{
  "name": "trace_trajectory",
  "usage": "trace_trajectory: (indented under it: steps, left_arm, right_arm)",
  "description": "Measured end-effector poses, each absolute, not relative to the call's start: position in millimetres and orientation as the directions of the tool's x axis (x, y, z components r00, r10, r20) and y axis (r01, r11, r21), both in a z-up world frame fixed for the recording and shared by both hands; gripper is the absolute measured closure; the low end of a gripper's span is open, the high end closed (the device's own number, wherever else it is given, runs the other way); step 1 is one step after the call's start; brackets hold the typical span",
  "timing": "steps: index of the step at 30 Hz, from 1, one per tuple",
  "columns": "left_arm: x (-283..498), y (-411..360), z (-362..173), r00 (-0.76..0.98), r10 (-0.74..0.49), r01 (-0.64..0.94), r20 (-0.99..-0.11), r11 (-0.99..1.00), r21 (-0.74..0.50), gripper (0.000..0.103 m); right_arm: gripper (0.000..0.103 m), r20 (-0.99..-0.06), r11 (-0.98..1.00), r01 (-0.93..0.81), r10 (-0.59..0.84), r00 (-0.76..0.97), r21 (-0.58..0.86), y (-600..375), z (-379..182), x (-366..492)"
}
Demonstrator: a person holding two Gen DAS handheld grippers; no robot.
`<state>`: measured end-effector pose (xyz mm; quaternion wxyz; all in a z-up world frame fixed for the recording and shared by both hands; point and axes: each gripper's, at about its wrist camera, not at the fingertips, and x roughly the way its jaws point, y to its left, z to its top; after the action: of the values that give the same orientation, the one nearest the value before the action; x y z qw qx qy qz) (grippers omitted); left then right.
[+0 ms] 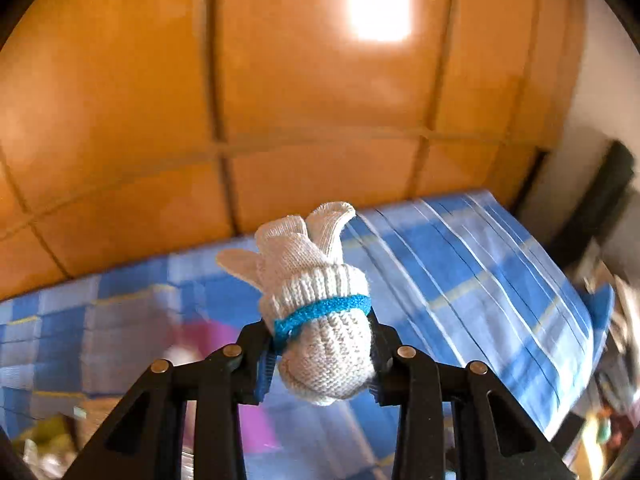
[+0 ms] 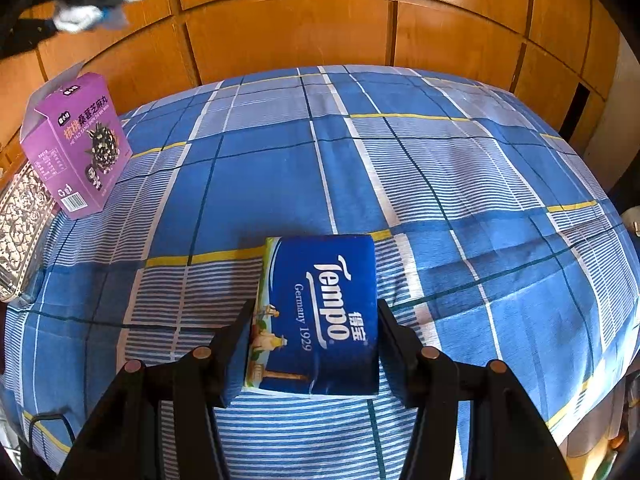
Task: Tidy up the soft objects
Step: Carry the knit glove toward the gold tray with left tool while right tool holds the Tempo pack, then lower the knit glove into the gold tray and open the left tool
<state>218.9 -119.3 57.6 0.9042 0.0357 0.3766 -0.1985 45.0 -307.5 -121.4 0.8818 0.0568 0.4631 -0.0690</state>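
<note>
In the left wrist view my left gripper (image 1: pixel 320 354) is shut on a bundled white knit glove (image 1: pixel 316 304) with a blue band, held in the air above the blue checked cloth (image 1: pixel 460 280). That gripper and the glove (image 2: pixel 86 12) show blurred at the top left of the right wrist view. My right gripper (image 2: pixel 316 320) is shut on a blue Tempo tissue pack (image 2: pixel 320 316), which rests on or just over the checked cloth (image 2: pixel 400 168).
A purple snack box (image 2: pixel 76 144) stands open at the cloth's left edge. A silver patterned tray (image 2: pixel 20 220) lies beside it. Orange wooden panels (image 2: pixel 300 28) rise behind the table. Clutter (image 1: pixel 616 320) sits at the right, beyond the cloth's edge.
</note>
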Motion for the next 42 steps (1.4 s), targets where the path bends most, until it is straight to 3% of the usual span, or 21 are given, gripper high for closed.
trace_trajectory:
  steps: [4, 10, 25, 34, 42]
  left_arm:
    - [235, -65, 80, 0.696, -0.259, 0.289, -0.670, 0.955, -0.070, 0.066]
    - [229, 25, 72, 0.720, -0.150, 0.133, -0.678, 0.988, -0.077, 0.066]
    - [85, 219, 7, 0.688, 0.063, -0.207, -0.723, 0.972, -0.113, 0.066]
    - [-15, 265, -42, 0.622, 0.143, -0.369, -0.770, 0.921, -0.127, 0.066]
    - [-40, 268, -82, 0.560, 0.141, -0.431, -0.816, 0.891, -0.141, 0.066]
  right_arm:
    - [0.046, -0.822, 0.984, 0.174, -0.075, 0.564, 0.029, -307, -122, 45]
    - [0.046, -0.812, 0.985, 0.170, -0.093, 0.577, 0.008, -304, -123, 43]
    - [0.047, -0.799, 0.983, 0.183, -0.121, 0.589, -0.014, -300, -123, 42]
    - [0.047, -0.794, 0.979, 0.199, -0.148, 0.589, -0.035, -298, -123, 41]
    - [0.049, -0.798, 0.976, 0.211, -0.169, 0.578, -0.054, -296, -122, 42]
